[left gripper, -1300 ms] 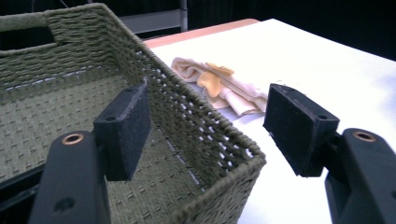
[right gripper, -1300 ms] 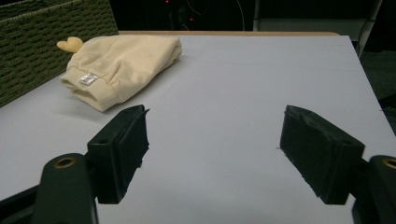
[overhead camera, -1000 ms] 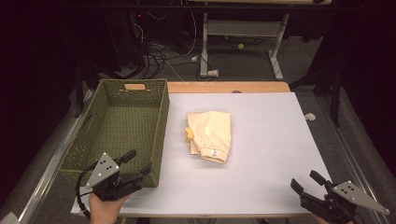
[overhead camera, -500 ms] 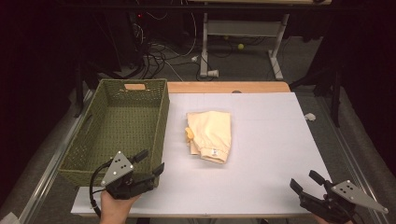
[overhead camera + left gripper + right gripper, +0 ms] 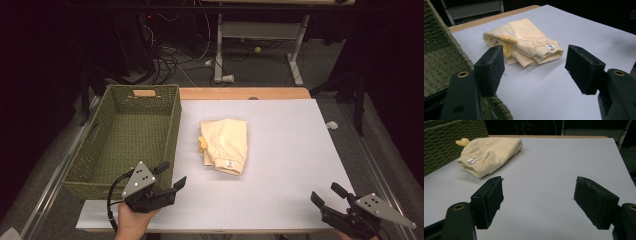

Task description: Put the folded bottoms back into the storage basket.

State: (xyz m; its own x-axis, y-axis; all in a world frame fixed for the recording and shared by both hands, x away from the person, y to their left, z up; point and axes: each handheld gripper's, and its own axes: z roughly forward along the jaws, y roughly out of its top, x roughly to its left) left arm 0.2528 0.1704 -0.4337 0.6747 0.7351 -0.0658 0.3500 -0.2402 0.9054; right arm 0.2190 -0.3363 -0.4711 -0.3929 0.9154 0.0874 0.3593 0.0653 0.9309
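Note:
A folded cream garment (image 5: 226, 145) with a small white label lies on the white table (image 5: 290, 150), just right of the basket. It lies a short way ahead of the open jaws in the left gripper view (image 5: 524, 42), and off to the upper left in the right gripper view (image 5: 490, 153). My left gripper (image 5: 170, 176) hovers open and empty at the front left, beside the near right corner of the green woven basket (image 5: 125, 137). At the table's front right corner my right gripper (image 5: 327, 195) stands open, nothing between its jaws.
The basket (image 5: 441, 57) is empty and fills the table's left side. A wooden strip (image 5: 245, 93) runs along the far edge. Beyond the table are cables and a metal stand (image 5: 255, 40) on the dark floor. A crumpled white scrap (image 5: 331, 125) lies off the right edge.
My left gripper has moved right along the front edge, from in front of the basket's near wall to its right corner. The right gripper and the garment have kept still.

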